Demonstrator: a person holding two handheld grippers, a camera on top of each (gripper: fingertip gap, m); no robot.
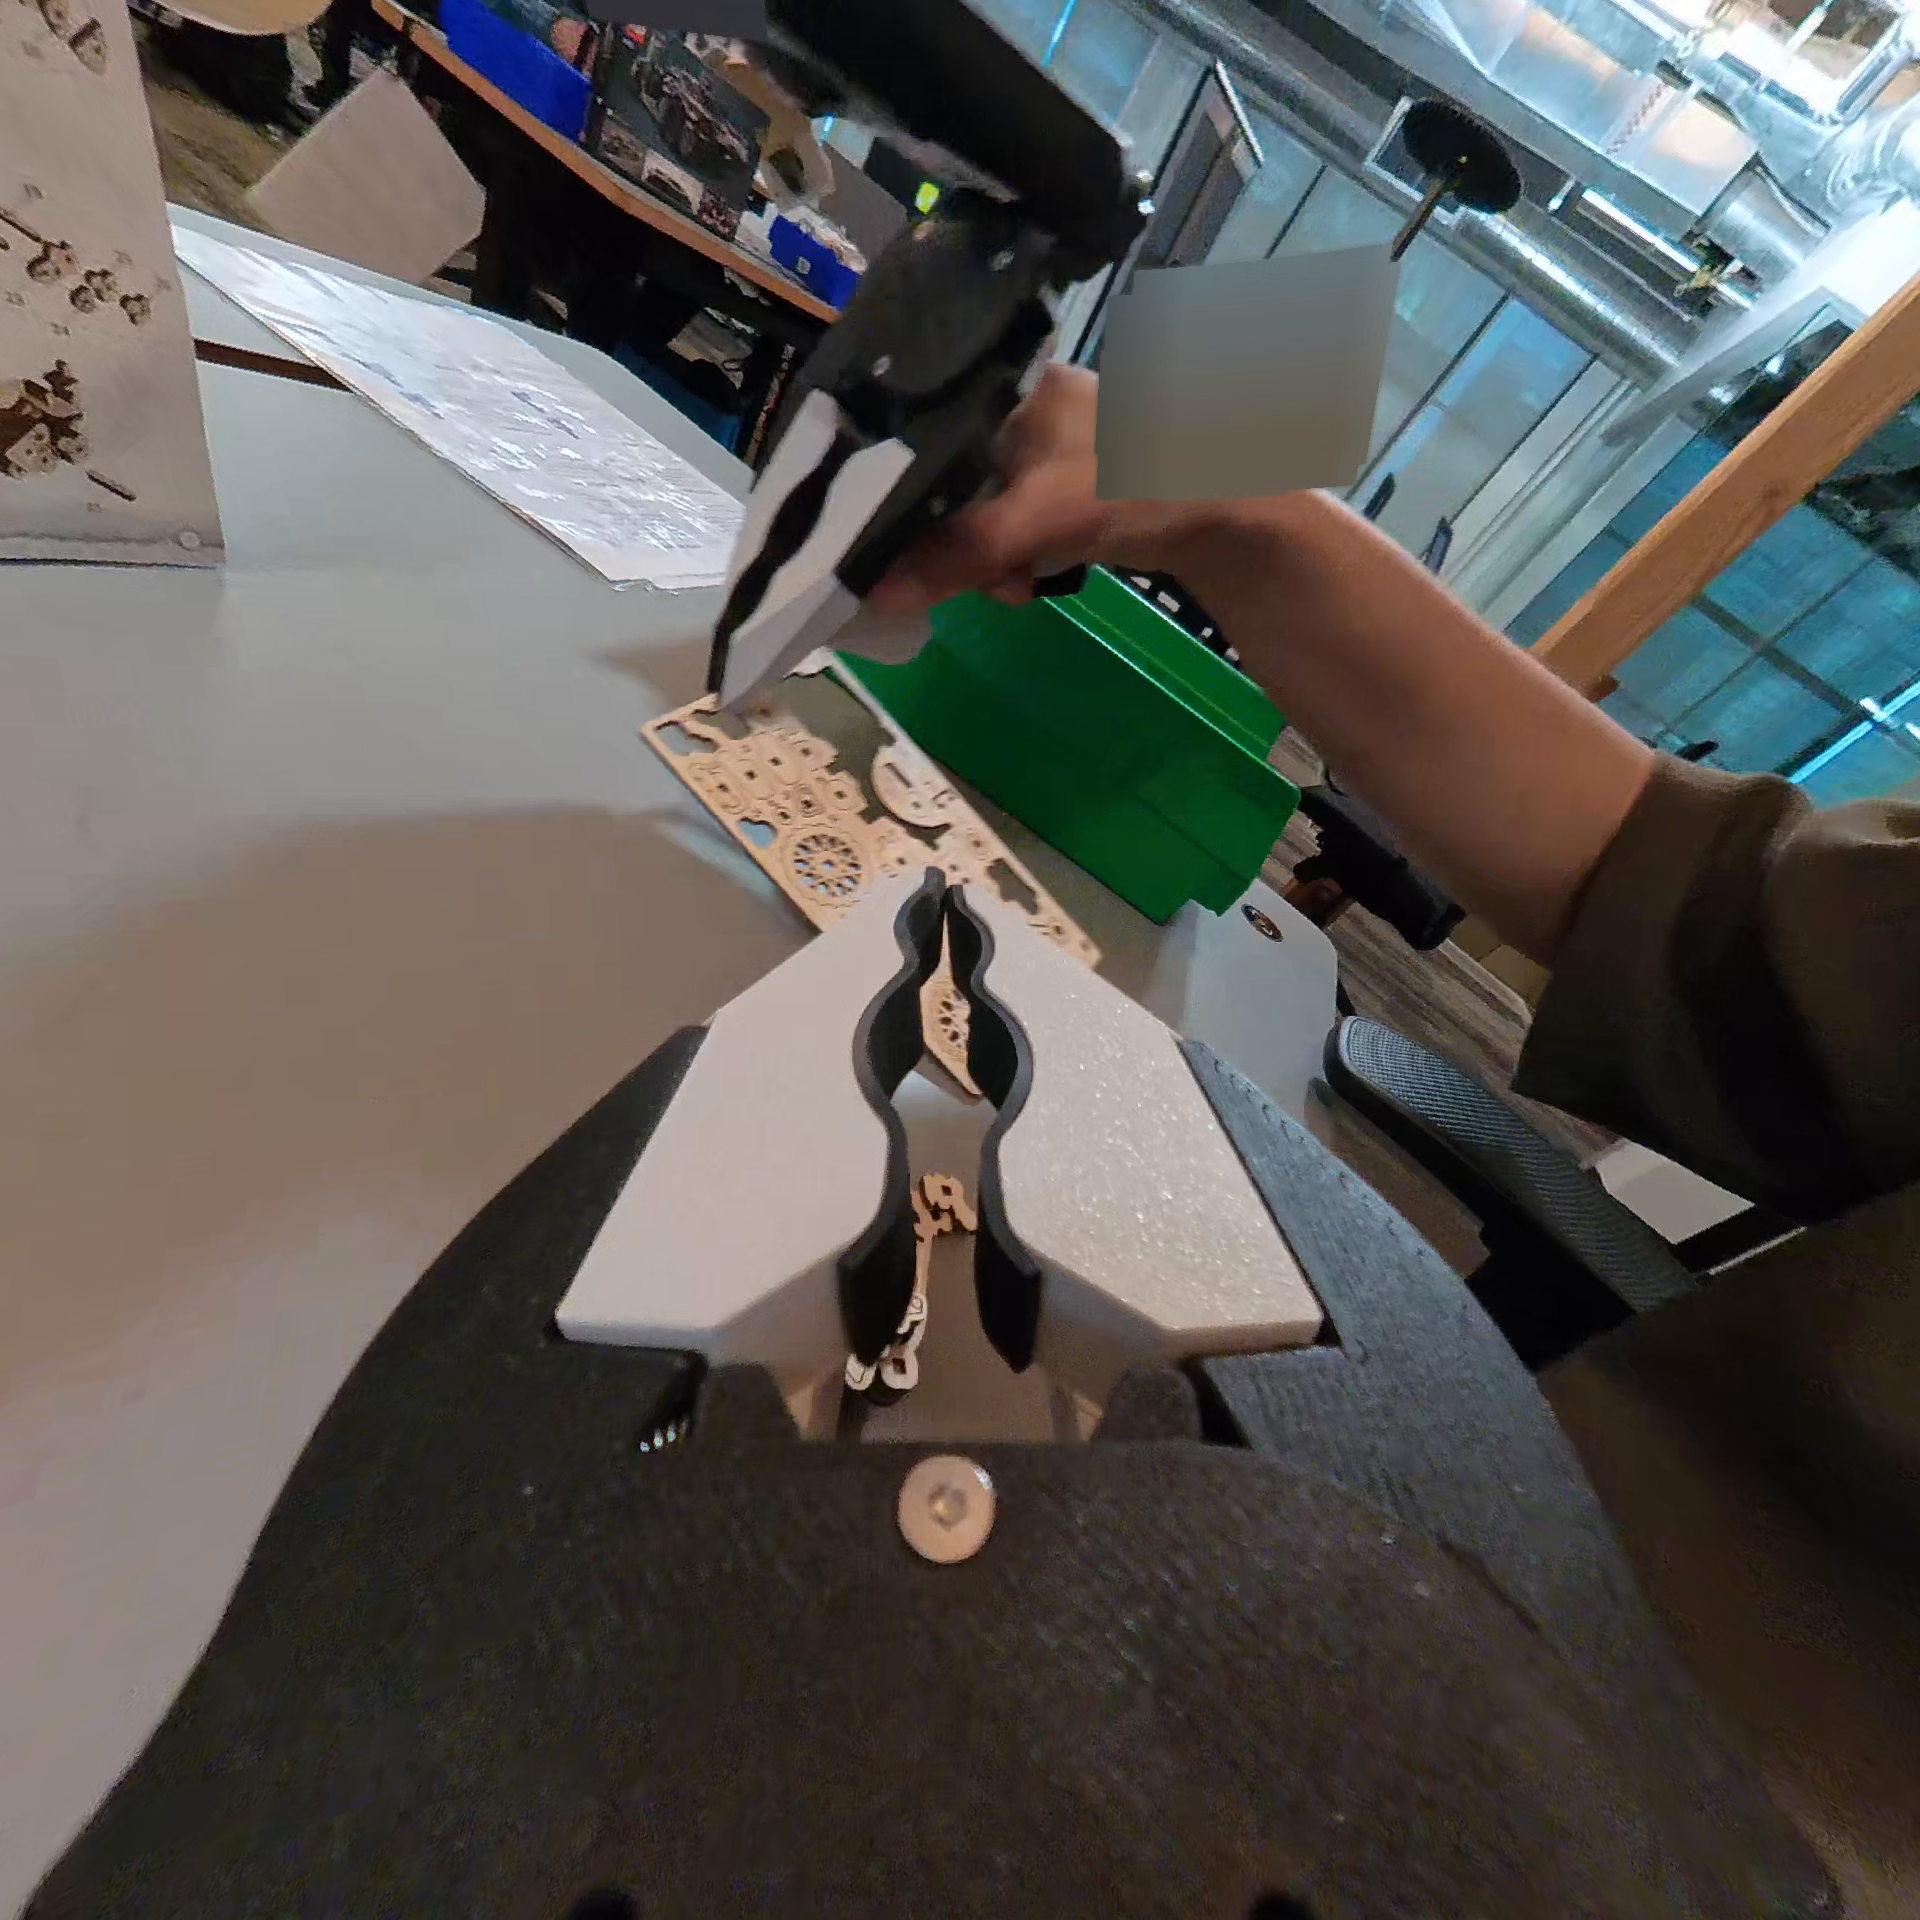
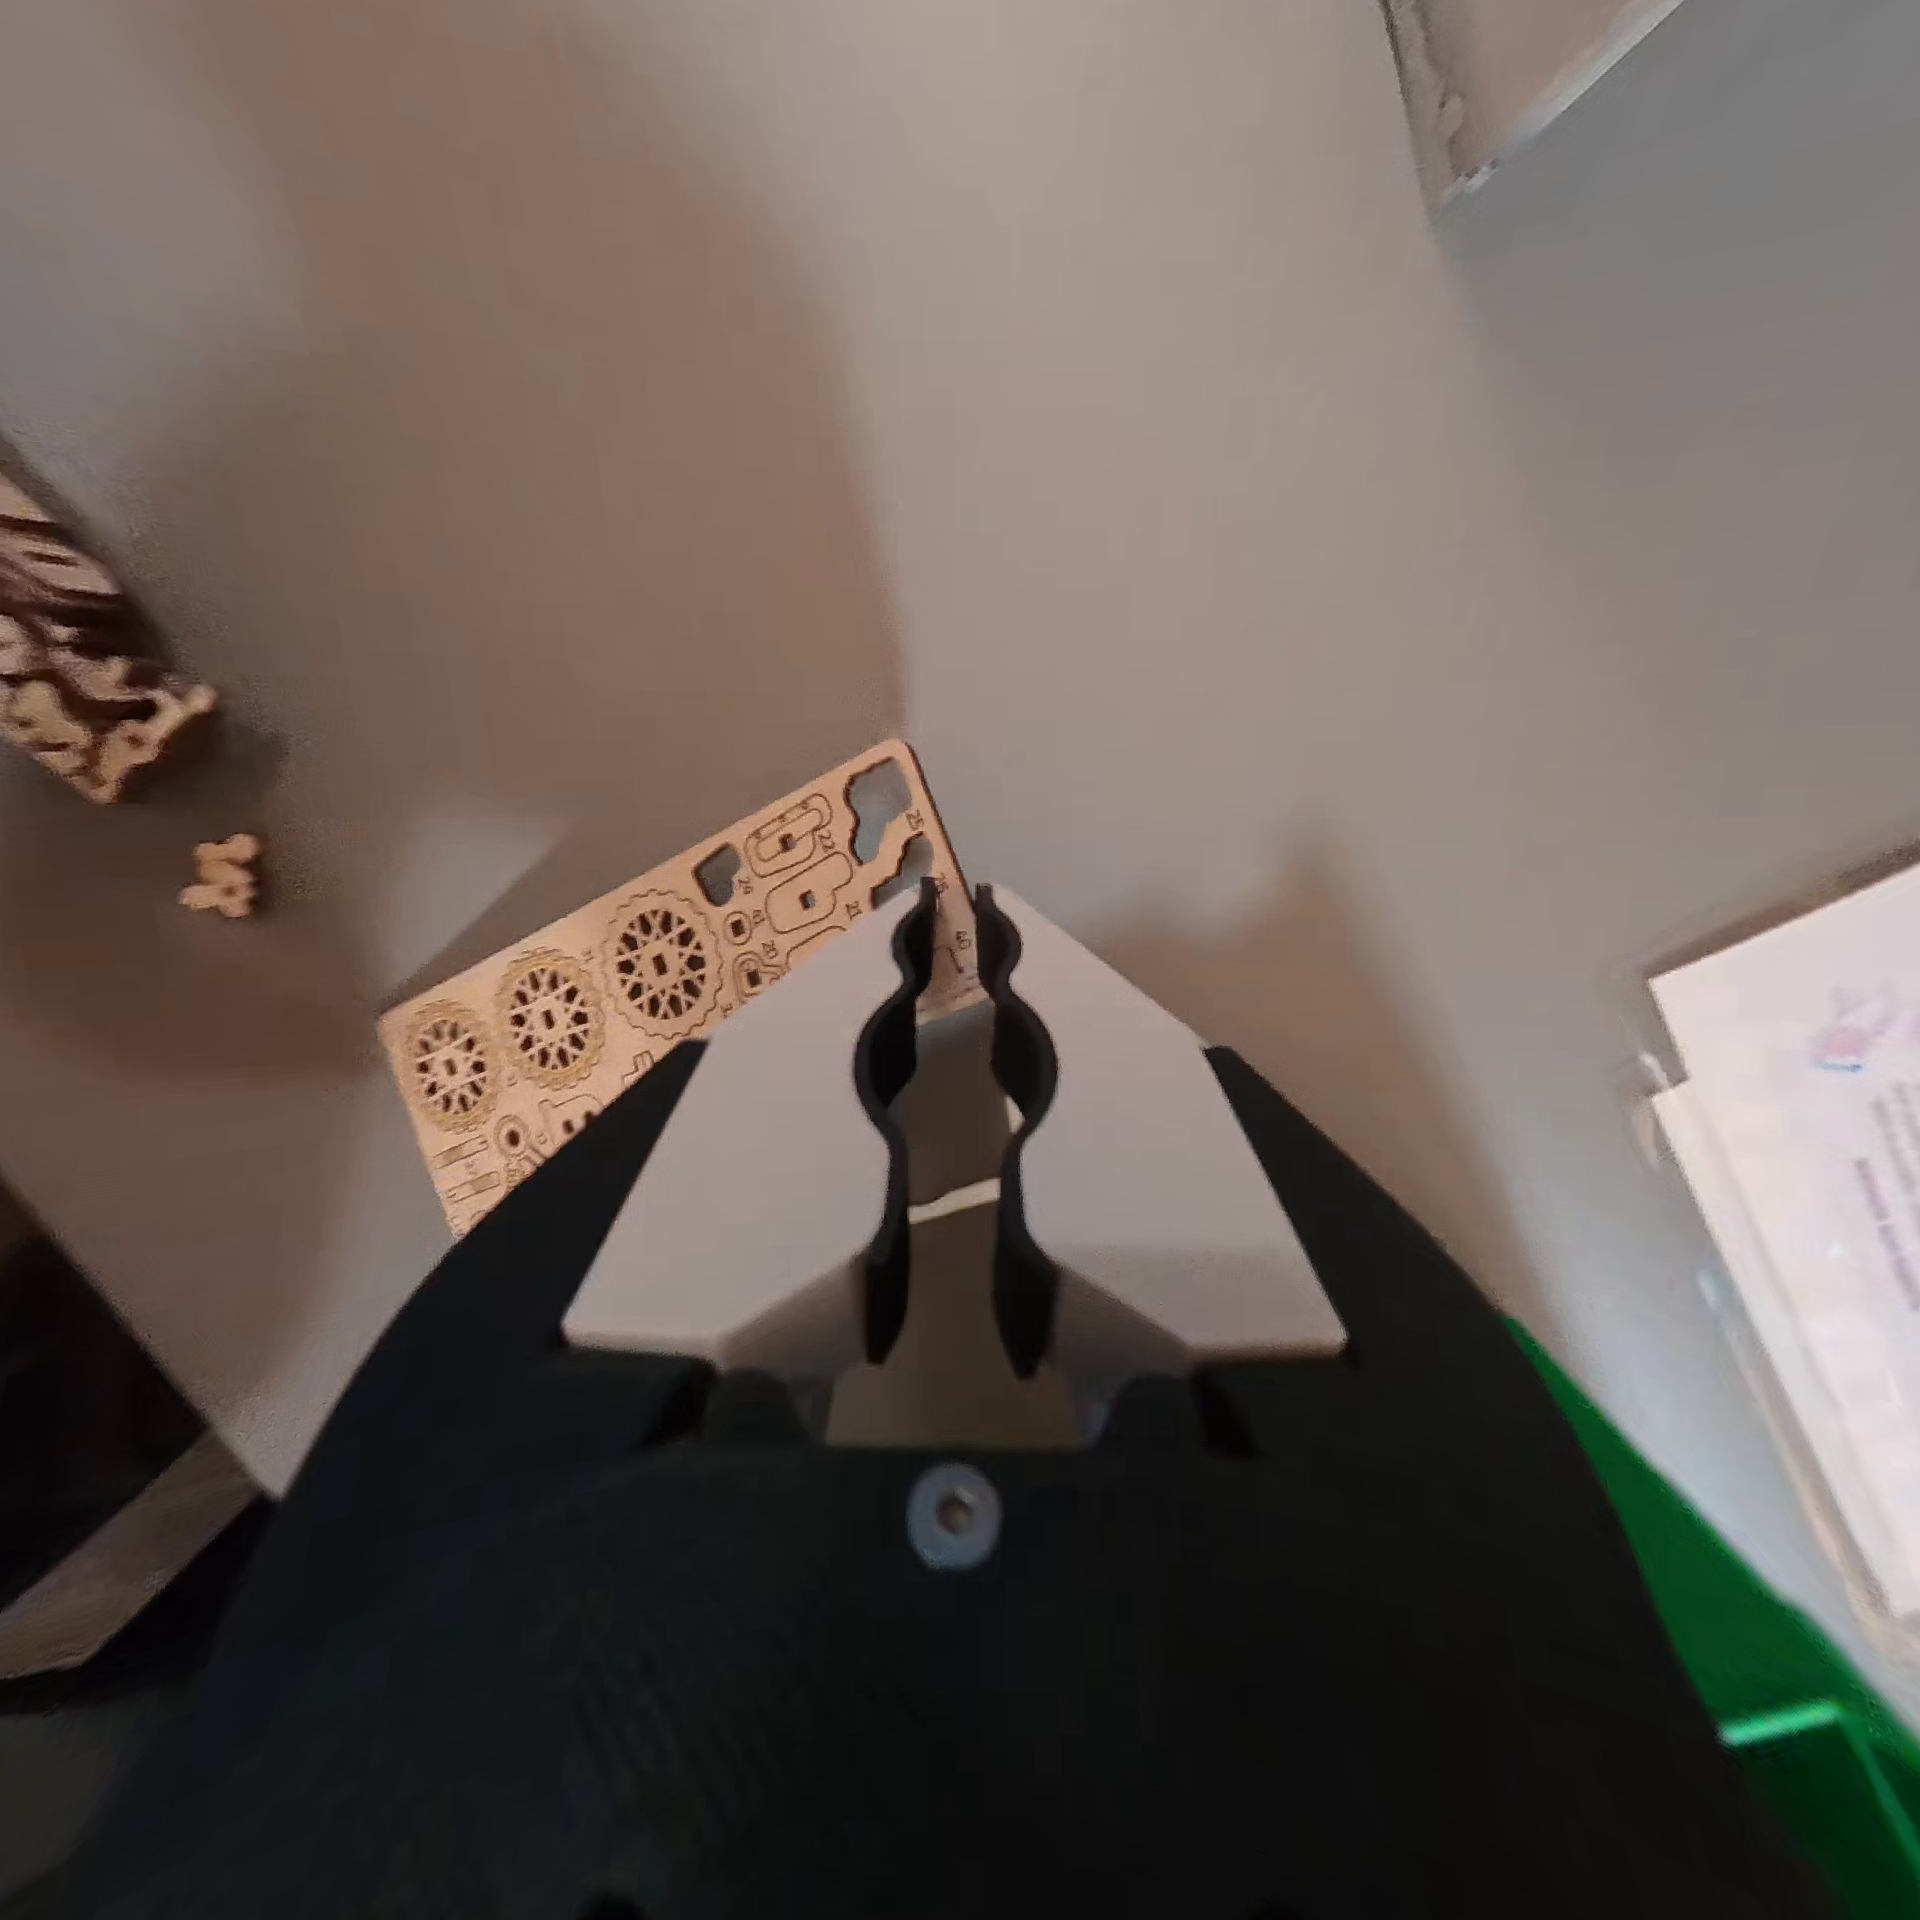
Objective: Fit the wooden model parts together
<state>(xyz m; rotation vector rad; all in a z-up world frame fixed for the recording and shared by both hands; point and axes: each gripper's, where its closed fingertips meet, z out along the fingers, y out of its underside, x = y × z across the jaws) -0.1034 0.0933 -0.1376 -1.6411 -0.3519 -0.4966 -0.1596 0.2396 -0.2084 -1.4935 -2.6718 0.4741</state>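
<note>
Open grey tabletop [image 1: 312,883] fills the left of the left wrist view, hemmed by the flat laser-cut plywood parts sheet [image 1: 821,821] at centre, the green plastic bin [image 1: 1101,748] beyond it, and white printed papers [image 1: 499,416] upper left.

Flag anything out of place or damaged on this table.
Nothing looks broken. The wooden sheet has empty cut-outs near one corner, where parts are already out. One small loose wooden piece lies on the table, apart from the sheet.

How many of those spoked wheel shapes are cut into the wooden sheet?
3 show in the right wrist view, in a row: on the wooden sheet. The right claw may hide more.
</note>
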